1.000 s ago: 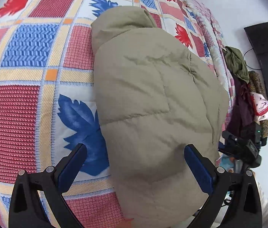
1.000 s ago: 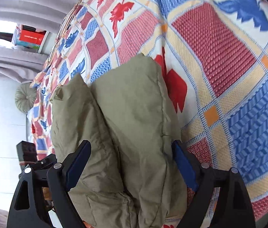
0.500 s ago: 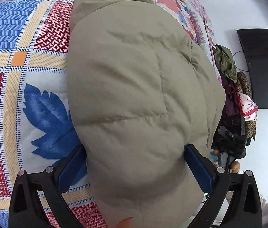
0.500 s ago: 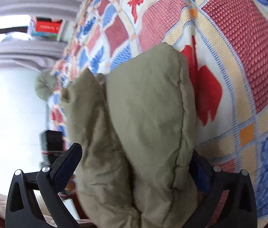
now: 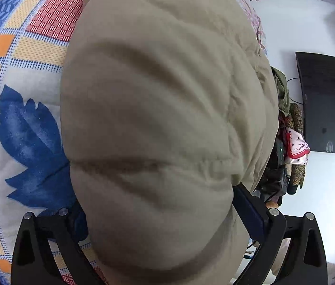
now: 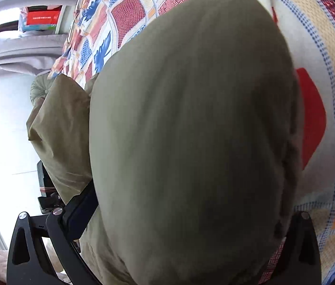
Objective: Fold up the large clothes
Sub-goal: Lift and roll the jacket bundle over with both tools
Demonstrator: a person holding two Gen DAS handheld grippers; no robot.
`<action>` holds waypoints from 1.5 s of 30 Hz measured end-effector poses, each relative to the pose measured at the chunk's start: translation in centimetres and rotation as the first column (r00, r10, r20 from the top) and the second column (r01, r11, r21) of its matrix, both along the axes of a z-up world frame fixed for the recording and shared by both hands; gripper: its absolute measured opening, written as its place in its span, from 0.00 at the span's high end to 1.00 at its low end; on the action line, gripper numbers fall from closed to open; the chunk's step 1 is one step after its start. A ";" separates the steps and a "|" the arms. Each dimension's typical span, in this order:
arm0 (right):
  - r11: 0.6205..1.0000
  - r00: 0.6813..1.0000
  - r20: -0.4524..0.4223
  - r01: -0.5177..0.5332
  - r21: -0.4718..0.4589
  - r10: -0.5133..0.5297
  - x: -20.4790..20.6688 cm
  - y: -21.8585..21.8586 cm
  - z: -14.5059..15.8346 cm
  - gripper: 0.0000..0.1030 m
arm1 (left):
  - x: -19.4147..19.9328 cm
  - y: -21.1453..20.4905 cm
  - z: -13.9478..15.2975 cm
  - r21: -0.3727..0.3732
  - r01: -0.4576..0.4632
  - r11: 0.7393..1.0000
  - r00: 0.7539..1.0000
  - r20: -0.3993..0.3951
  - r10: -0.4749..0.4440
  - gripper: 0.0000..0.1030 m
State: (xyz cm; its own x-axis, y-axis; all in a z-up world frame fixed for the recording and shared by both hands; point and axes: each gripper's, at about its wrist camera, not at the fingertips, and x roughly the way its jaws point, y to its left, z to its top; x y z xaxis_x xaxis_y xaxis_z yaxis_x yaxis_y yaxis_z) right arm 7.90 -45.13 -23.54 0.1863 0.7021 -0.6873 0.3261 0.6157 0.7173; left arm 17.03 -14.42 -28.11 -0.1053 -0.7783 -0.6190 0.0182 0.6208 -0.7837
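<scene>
Patterned bedspread (image 5: 25, 130): our left gripper (image 5: 160, 211) and right gripper (image 6: 191, 213) straddle the puffy jacket (image 5: 155, 118), jaws apart; bulk may slip and spring unfolded.

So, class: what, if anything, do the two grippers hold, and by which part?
Both straddle the padded olive jacket: the left gripper and the right gripper. Whether they pinch it cannot be told.

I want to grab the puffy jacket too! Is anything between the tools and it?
Nothing visible. The khaki puffer jacket already bulges between the fingers of the left tool and the right tool, on the patterned bedspread.
</scene>
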 end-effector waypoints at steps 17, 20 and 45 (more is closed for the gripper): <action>0.996 0.989 0.137 -0.069 0.059 0.061 5.2 9.8 8.2 0.46 | 4.6 9.6 10.3 -0.016 -0.061 0.998 0.963 0.263 0.063 0.27; 0.994 0.983 0.167 -0.093 0.061 0.081 8.6 13.6 8.5 0.46 | 6.8 13.9 11.5 0.006 -0.115 0.993 0.945 0.309 0.107 0.27; 0.983 0.991 0.090 -0.084 -0.161 0.099 19.2 25.2 2.7 0.29 | 14.0 25.5 3.1 0.257 -0.296 0.920 0.896 0.408 0.175 0.09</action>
State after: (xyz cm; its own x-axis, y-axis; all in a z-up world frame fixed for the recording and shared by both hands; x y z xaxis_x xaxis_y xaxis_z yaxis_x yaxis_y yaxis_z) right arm 27.13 -19.90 -20.82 0.1979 0.6043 -0.7718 0.1964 0.7470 0.6352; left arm 31.00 11.07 -25.03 0.3406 -0.5171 -0.7852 0.0909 0.8494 -0.5199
